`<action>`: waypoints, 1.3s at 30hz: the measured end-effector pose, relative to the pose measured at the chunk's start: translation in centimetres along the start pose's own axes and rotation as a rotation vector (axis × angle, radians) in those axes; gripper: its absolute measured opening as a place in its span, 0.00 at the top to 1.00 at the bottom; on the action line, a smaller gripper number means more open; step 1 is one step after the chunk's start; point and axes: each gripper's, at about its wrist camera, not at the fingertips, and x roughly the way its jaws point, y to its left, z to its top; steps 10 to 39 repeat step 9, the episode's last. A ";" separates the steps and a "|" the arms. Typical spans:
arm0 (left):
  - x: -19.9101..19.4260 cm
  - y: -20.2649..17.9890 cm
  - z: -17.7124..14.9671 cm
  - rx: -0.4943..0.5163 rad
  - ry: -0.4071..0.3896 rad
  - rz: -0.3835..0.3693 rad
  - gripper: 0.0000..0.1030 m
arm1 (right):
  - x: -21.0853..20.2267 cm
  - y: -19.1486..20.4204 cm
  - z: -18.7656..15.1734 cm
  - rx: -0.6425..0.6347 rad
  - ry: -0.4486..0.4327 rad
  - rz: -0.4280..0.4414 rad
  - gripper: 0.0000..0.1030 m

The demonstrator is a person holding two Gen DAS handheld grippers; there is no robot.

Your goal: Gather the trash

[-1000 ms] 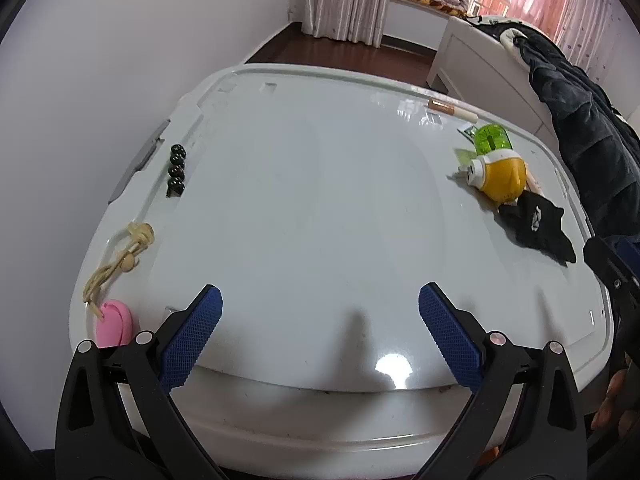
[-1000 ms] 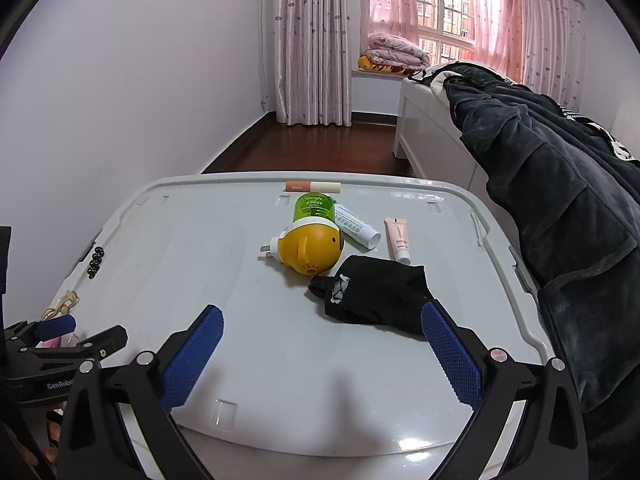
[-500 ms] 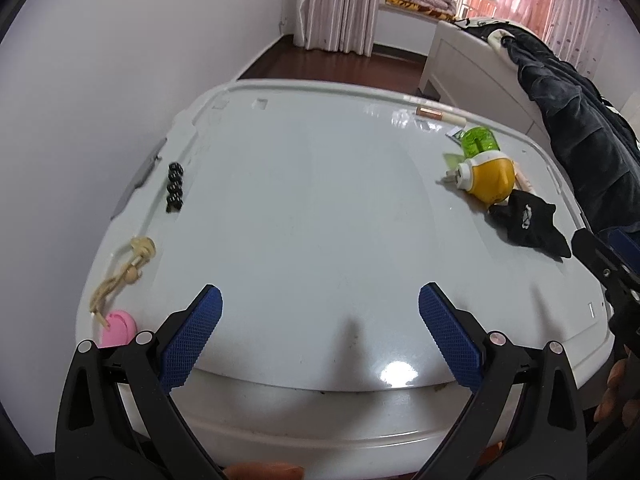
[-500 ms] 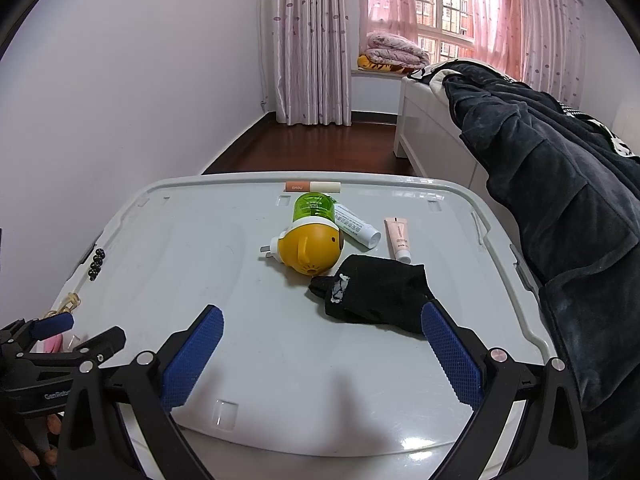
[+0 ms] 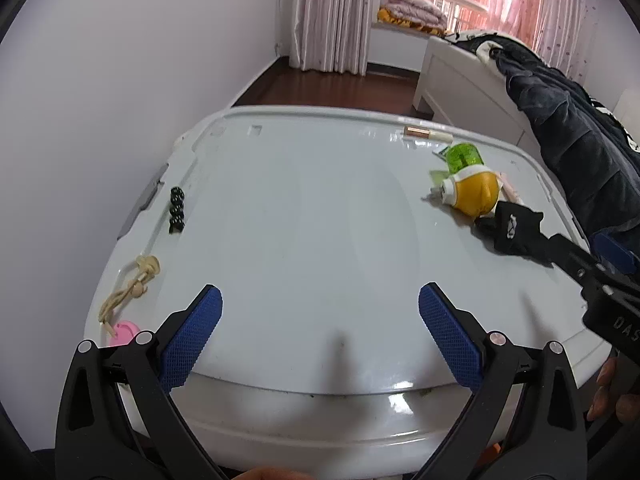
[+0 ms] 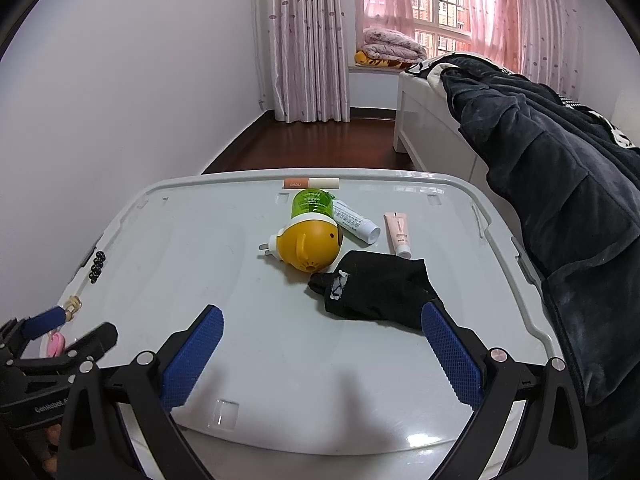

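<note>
On a white bin lid (image 5: 304, 216) (image 6: 200, 248) lie a yellow and green plug-in bottle (image 6: 312, 236) (image 5: 472, 188), a black sock (image 6: 372, 288) (image 5: 512, 228), a white tube (image 6: 354, 222), a pink tube (image 6: 398, 234) and an orange-white stick (image 6: 310, 183) (image 5: 426, 133). At the left edge lie black beads (image 5: 176, 210) (image 6: 97, 266), a beige cord (image 5: 132, 288) and a pink piece (image 5: 124, 332). My left gripper (image 5: 320, 320) is open above the lid's near edge. My right gripper (image 6: 320, 340) is open, just short of the sock.
A white bed (image 6: 432, 128) with a dark blanket (image 6: 560, 168) stands to the right, close to the lid. Wooden floor (image 6: 320, 140) and curtains (image 6: 308, 40) lie beyond. A white wall (image 5: 100, 100) runs along the left.
The left gripper has tilted up and drawn back, so the lid sits lower in its view. The right gripper has hardly moved. Both stay open.
</note>
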 end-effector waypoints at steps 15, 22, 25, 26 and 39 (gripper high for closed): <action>1.2 0.2 -0.3 -0.008 0.062 -0.030 0.07 | 0.0 0.0 0.0 -0.011 0.002 -0.002 0.05; 1.2 0.2 -0.3 -0.008 0.062 -0.030 0.07 | 0.0 0.0 0.0 -0.011 0.002 -0.002 0.05; 1.2 0.2 -0.3 -0.008 0.062 -0.030 0.07 | 0.0 0.0 0.0 -0.011 0.002 -0.002 0.05; 1.2 0.2 -0.3 -0.008 0.062 -0.030 0.07 | 0.0 0.0 0.0 -0.011 0.002 -0.002 0.05; 1.2 0.2 -0.3 -0.008 0.062 -0.030 0.07 | 0.0 0.0 0.0 -0.011 0.002 -0.002 0.05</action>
